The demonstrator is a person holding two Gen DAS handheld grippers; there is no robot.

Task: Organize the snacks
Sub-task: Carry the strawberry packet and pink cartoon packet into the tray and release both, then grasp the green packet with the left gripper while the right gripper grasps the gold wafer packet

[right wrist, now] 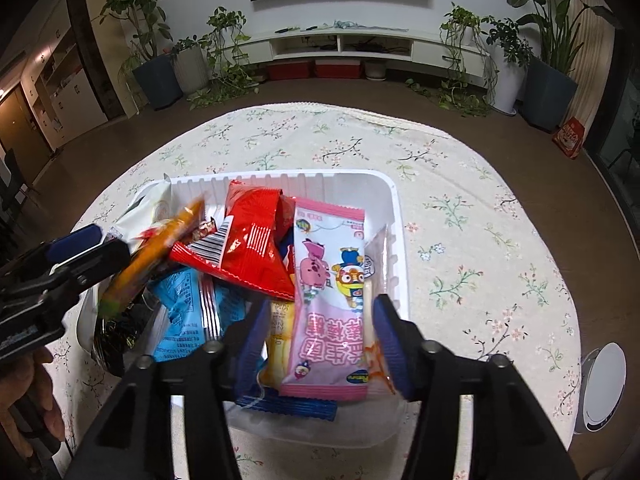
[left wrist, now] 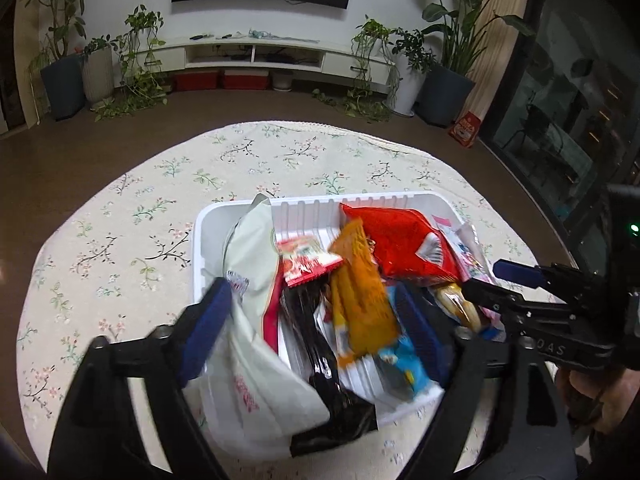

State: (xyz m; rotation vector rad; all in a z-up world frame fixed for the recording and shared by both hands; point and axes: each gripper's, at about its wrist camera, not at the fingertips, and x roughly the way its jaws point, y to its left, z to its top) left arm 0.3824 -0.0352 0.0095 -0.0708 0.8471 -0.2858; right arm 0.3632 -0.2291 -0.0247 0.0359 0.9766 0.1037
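A white plastic tray (left wrist: 304,206) (right wrist: 394,216) on the floral tablecloth holds several snack packs. In the left wrist view my left gripper (left wrist: 320,320) is open above it, astride an orange pack (left wrist: 360,304), a black pack (left wrist: 320,344) and a white bag (left wrist: 256,360). A red pack (left wrist: 404,244) lies at the back. In the right wrist view my right gripper (right wrist: 320,340) is open around a pink cartoon pack (right wrist: 332,292), with a red pack (right wrist: 252,244) and blue pack (right wrist: 188,312) beside it. The right gripper (left wrist: 486,284) shows at right, the left gripper (right wrist: 96,246) at left.
The round table (right wrist: 480,200) has a floral cloth. A white round device (right wrist: 602,388) stands at its right edge. Beyond are brown floor, potted plants (left wrist: 64,80), a TV cabinet (left wrist: 256,54) and a red bag (left wrist: 466,128) by the glass door.
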